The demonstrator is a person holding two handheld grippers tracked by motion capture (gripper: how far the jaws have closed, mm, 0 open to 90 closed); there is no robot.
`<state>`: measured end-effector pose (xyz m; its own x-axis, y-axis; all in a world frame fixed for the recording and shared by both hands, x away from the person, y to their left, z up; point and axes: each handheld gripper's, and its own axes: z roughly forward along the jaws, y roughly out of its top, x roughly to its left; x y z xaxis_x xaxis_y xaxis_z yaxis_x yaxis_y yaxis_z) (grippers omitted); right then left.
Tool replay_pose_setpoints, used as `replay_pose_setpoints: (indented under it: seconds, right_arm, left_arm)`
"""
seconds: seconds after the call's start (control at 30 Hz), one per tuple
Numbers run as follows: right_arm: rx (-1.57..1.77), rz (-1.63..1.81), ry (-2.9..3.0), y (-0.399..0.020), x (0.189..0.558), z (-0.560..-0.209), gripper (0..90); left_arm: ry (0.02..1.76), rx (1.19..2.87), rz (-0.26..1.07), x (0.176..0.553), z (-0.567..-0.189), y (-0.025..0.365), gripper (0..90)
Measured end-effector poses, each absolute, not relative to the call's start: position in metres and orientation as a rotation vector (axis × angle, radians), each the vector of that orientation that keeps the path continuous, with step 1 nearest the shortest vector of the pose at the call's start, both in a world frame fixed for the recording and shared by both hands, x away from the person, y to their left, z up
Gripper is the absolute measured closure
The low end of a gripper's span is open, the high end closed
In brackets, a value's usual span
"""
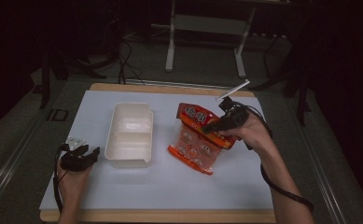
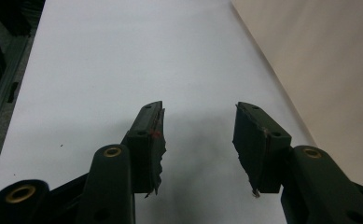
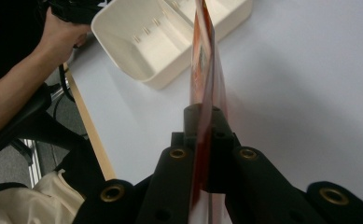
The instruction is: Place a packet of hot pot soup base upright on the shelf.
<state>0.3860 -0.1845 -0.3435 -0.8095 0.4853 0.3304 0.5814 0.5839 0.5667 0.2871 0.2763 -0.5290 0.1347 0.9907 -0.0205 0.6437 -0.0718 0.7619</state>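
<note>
Snack packet [image 1: 197, 138], orange-red with clear windows, is held by the right gripper [image 1: 210, 127] at its right-hand edge, over the white worktop [image 1: 170, 182] just right of centre; its long axis runs from the far end near the gripper down toward the person's side, lower corner at or close to the surface, contact not determinable; in the right gripper view the packet [image 3: 202, 70] stands edge-on between the jaws, which are closed tight on the film, so the sheet hangs as a thin vertical blade pointing away toward the tray. Cream compartment tray [image 1: 129, 134] sits just left of the packet, apart from it, long axis running away from the person, open side up, with an inner divider, nothing visible inside. Left gripper [image 1: 80, 157] rests low at the near left of the worktop, beside the tray's near-left corner and well apart from the packet; its jaws stand wide with nothing between them, bare surface ahead [image 2: 123, 70]. Judgement: the right hand is the nearer and already engaged; the tray lies directly to the packet's left, so a short leftward carry, with the packet's long axis already roughly parallel to the tray's, would place it over the opening.
</note>
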Motion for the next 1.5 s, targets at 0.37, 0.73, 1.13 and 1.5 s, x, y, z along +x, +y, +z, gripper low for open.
replay_pose_setpoints:
  seconds: [0.37, 0.73, 1.13, 1.5]
  right_arm:
    - [-0.9, -1.052, -2.662, -0.173, 0.387, -0.332, 90.0]
    - [-0.897, -1.076, -2.65, -0.166, 0.388, -0.324, 90.0]
    - [-0.883, -1.105, -2.627, -0.153, 0.39, -0.316, 90.0]
    - [-0.874, -1.146, -2.57, -0.139, 0.395, -0.308, 90.0]
  left_arm:
    - [1.574, 1.792, 0.709, 0.287, -0.529, 0.276, 53.1]
    - [1.574, 1.788, 0.71, 0.287, -0.529, 0.276, 53.2]
    - [1.573, 1.785, 0.711, 0.287, -0.528, 0.277, 53.2]
    - [1.573, 1.786, 0.714, 0.286, -0.528, 0.277, 53.2]
